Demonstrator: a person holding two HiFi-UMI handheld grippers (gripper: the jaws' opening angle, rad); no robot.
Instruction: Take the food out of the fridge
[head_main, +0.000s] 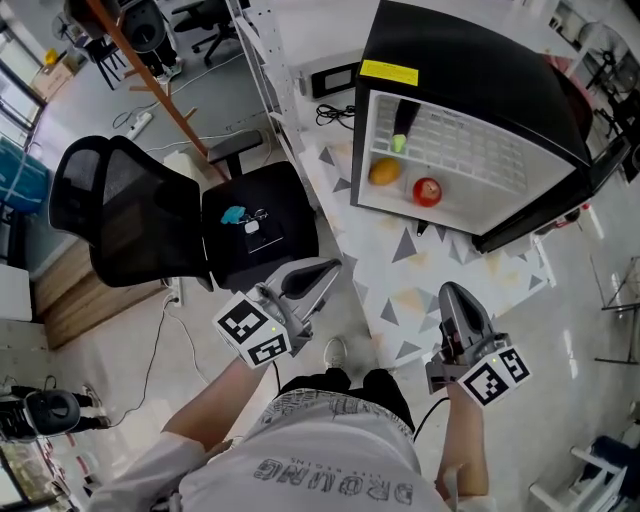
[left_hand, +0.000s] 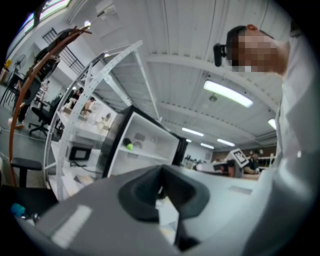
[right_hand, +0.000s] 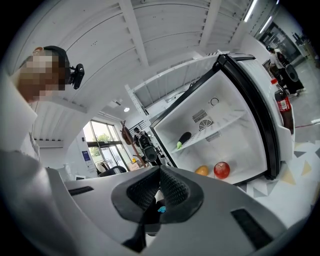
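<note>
Open fridge (head_main: 470, 60), food untouched: a person stands back from it with a gripper in each hand, both held level and both empty. The left gripper (head_main: 325, 268) has its jaws pressed together on nothing, and the right gripper (head_main: 452, 290) likewise shows its pads meeting at the tip.

All the food is inside. An apple (head_main: 427, 191) and an orange (head_main: 385, 172) sit side by side on the fridge floor near the front edge, with the orange to the left. An eggplant (head_main: 403, 125) lies on the shelf above them. From the right gripper view its long axis appears to run back into the fridge, green stem end toward the opening, though at this size that is hard to confirm.

The food lies ahead of both grippers and well apart from them. The right gripper looks nearly straight into the opening, with the apple closest along its line. The left gripper points toward the fridge's left edge, past a black chair (head_main: 130, 215) beside it, and sees the shelves only at a slant. The right hand therefore seems better placed to reach first. Its jaws would need to part before closing on the round apple.
</note>
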